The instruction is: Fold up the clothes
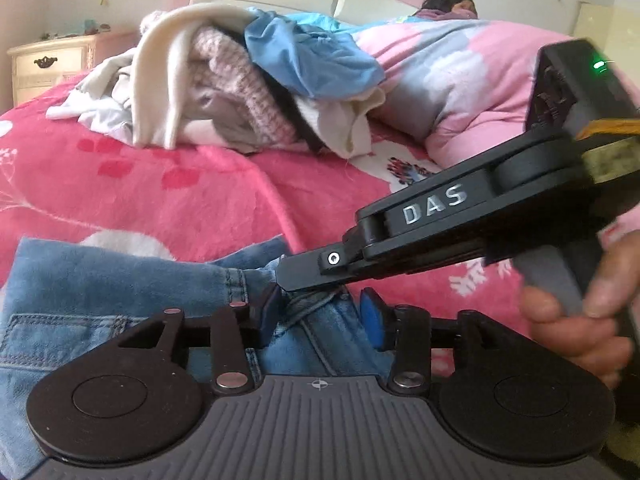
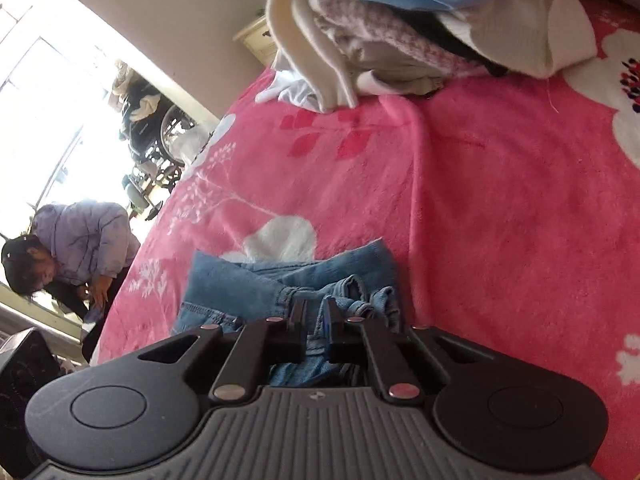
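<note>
Left gripper: your left gripper (image 1: 318,312) is open wide, with a fold of the jeans (image 1: 100,304) lying between its blue pads (image 1: 370,314). It pinches nothing.

Right gripper: your right gripper (image 2: 316,326) is almost closed, with only a thin gap. Bunched denim sits in that gap, so it looks clamped on the jeans (image 2: 260,284). In the left view its black tip (image 1: 296,276) presses into the jeans just ahead of the left gripper.

Right hand: your hand (image 1: 580,320) wraps the grey handle at the right edge of the left view.

Jeans: they lie crumpled on the bed, right under both grippers, at the near edge.

Bed: the pink blanket (image 2: 480,200) with white flowers covers it.

Clothes pile: a heap of clothes (image 1: 240,80) sits farther back on the bed, well apart from the jeans. It has cream, pink knit and blue pieces.

Quilt: a pink and grey quilt (image 1: 460,72) lies beside the heap.

Nightstand: a cream nightstand (image 1: 48,68) stands by the bed.
</note>
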Demonstrator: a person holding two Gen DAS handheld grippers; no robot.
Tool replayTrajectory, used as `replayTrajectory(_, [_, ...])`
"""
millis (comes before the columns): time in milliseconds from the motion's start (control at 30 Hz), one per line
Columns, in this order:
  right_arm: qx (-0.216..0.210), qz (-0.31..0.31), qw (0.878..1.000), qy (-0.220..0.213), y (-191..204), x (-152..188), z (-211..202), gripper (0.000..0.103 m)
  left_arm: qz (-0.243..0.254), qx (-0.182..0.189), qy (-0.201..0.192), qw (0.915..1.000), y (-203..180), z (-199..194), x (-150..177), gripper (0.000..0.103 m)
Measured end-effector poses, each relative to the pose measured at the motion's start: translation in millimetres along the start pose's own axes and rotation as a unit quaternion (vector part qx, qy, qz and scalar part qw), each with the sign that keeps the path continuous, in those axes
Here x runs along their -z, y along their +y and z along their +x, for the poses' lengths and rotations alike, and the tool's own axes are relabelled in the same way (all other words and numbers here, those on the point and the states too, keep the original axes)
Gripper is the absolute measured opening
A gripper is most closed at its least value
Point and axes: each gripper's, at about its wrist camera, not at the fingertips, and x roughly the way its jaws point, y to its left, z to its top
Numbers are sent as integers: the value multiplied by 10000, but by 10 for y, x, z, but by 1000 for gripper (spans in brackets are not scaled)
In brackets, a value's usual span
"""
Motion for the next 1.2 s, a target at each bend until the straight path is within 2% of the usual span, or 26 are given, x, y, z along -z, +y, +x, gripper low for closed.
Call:
replayTrajectory(100, [91,-104,9999,-48,-1,14,2,1,-277,214,42,9994,98,-177,20,45])
replayTrajectory(233, [422,-784,9957,-271,192,76,12,1,-602,498,22,9969,194,-448,149,45])
replayTrajectory(300, [625,-1002,9921,-434,337,90,-67,8,-706,550,154,9959,199,-439,264,45])
replayTrajectory(367, [582,-1210,9884,-705,508,130,-245,8,-1003,534,152,9934,234,-365,335,45])
replayTrajectory(400, [424,-1306,9873,-793,573,146,-313,8,-1135,511,126,9921,247,-332,357,45])
replayTrajectory(467, [247,-1532,9849,-775,698,231,-369,8,-1170,437,55,9922,229,-275,373,45])
replayTrajectory(567, [654,-1527,9857,-294,562,334,-75,8,-992,342,-54,9945,176,-277,397,45])
replayTrajectory(600, [829,-1423,9862,-146,457,358,49,0,-919,327,-100,9952,180,-345,400,45])
replayTrajectory(667, [594,-1003,9929,-230,246,349,94,0,-775,298,-191,9964,187,-483,405,45])
replayTrajectory(767, [605,-989,9928,-308,257,337,65,0,-528,240,-346,9977,208,-707,410,45])
replayTrajectory(867, [690,-1141,9904,-366,292,342,91,0,-88,11,-530,9986,351,-1044,431,45])
replayTrajectory(967, [659,-1072,9910,-452,279,344,106,0,223,-320,-253,9989,477,-1124,532,45])
replayTrajectory(1067, [689,-1155,9895,-522,294,372,103,0,371,-475,424,9973,531,-984,699,45])
replayTrajectory(1200, [1020,-1854,9756,-582,452,422,176,0,749,-602,607,9935,473,-965,944,45])
